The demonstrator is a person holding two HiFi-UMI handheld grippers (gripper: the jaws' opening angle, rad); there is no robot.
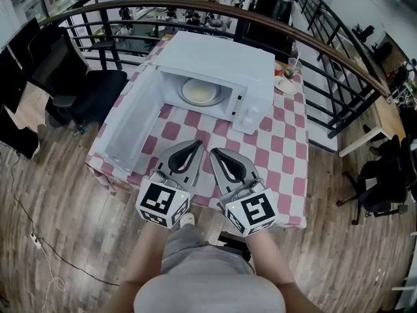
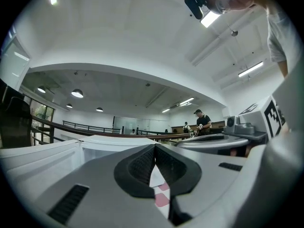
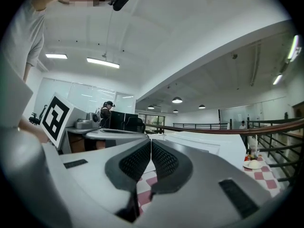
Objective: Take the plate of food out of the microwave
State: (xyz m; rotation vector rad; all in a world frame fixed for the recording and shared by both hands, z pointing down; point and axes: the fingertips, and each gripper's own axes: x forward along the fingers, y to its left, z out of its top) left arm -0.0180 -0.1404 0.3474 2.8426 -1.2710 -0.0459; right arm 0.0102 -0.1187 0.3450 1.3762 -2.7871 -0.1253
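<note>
A white microwave (image 1: 221, 67) stands on the red-and-white checked table (image 1: 287, 149), its door (image 1: 133, 126) swung open to the left. Inside it lies a pale plate of food (image 1: 202, 91). My left gripper (image 1: 197, 143) and right gripper (image 1: 214, 152) hover side by side over the table's front part, short of the microwave's opening. Both are shut with nothing between the jaws. In the left gripper view the shut left gripper (image 2: 155, 148) points at the microwave (image 2: 109, 144). In the right gripper view the right gripper (image 3: 150, 144) is shut too, and the microwave (image 3: 199, 144) lies ahead.
A small dish with food (image 1: 285, 83) and a glass (image 1: 291, 65) sit at the table's far right corner. A black office chair (image 1: 91, 87) stands left of the table. A curved railing (image 1: 195, 8) runs behind it.
</note>
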